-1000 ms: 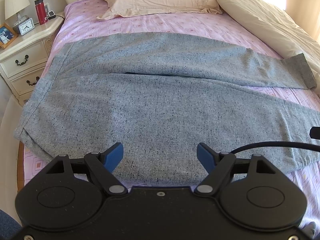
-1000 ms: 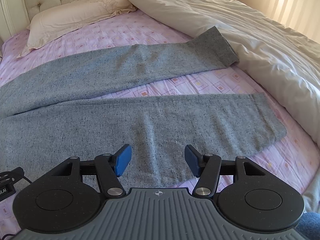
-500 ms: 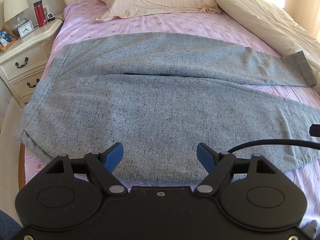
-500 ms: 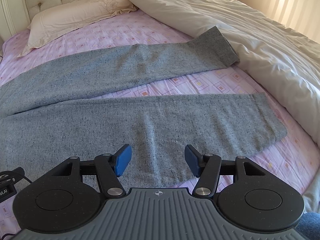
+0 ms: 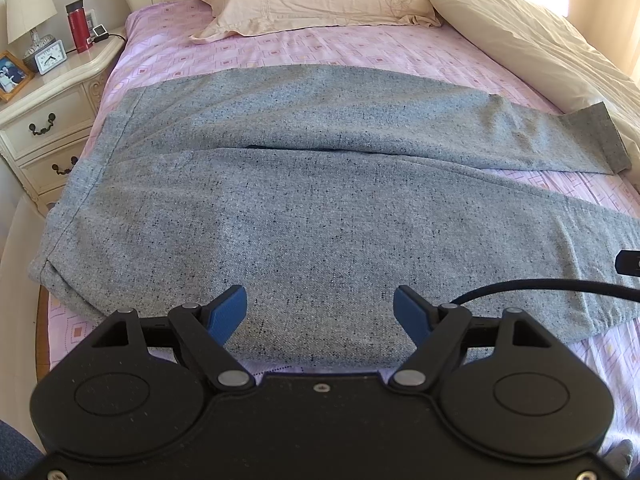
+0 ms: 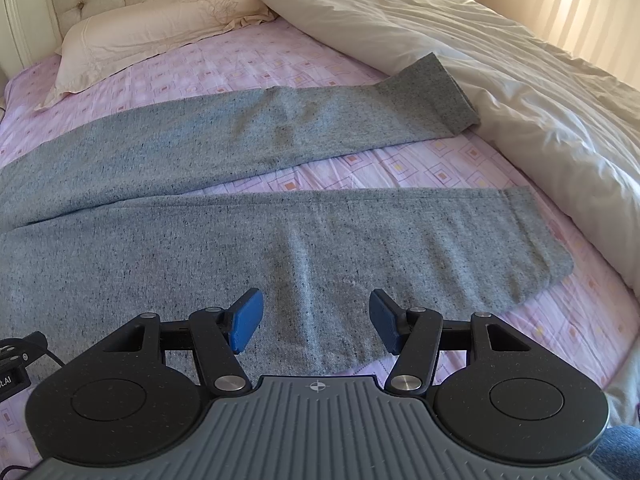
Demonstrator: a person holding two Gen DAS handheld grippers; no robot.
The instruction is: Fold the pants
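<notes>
Grey speckled pants (image 5: 304,200) lie spread flat across the pink patterned bed sheet (image 5: 304,48), waist at the left, legs running right. In the right wrist view the two legs (image 6: 360,232) split apart, the far cuff (image 6: 448,92) resting against the cream duvet. My left gripper (image 5: 320,314) hovers open over the near edge of the seat area, nothing between its blue pads. My right gripper (image 6: 316,320) stands open above the near leg's lower edge, also holding nothing.
A cream duvet (image 6: 500,60) is heaped on the bed's right side. A pillow (image 5: 312,0) lies at the headboard. A nightstand (image 5: 44,100) at the left carries a lamp, clock, red bottle and photo frame. A black cable (image 5: 540,286) crosses the left view's right side.
</notes>
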